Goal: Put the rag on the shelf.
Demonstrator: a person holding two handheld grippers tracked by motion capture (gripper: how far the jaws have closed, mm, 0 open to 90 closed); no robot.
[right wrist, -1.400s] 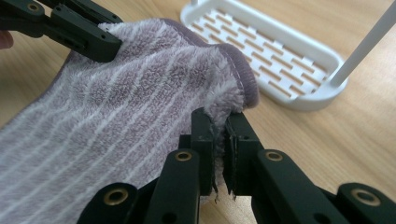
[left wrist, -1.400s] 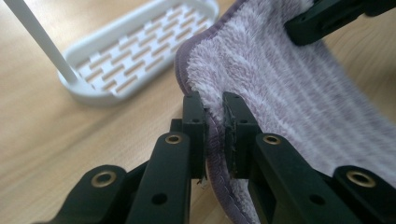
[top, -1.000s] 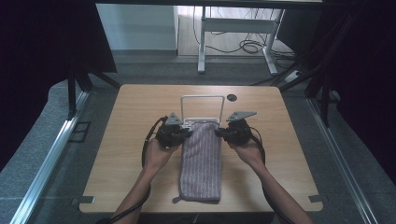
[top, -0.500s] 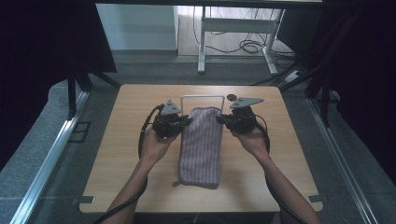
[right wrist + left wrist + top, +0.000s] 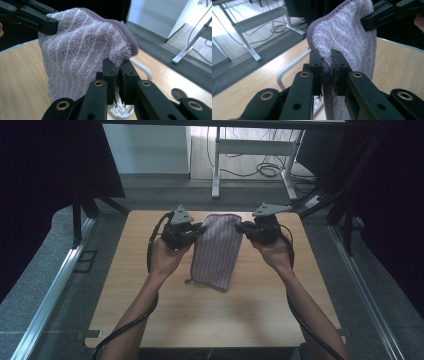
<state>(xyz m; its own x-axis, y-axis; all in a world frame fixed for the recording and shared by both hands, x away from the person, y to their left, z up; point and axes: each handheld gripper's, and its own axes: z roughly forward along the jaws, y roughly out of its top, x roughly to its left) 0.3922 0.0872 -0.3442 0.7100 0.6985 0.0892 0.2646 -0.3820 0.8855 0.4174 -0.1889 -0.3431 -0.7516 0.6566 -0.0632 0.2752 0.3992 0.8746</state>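
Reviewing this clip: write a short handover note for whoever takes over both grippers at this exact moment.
Left gripper: shut on the towel's left top corner.
Right gripper: shut on its right top corner.
Towel: lifted by its top edge at the far part of the table, lower end hanging down near the tabletop. The white wire rack stands just behind it.
Done: both corners gripped, towel raised.
Left: probably carry it over the rack's bar, drape it, then open both grippers.
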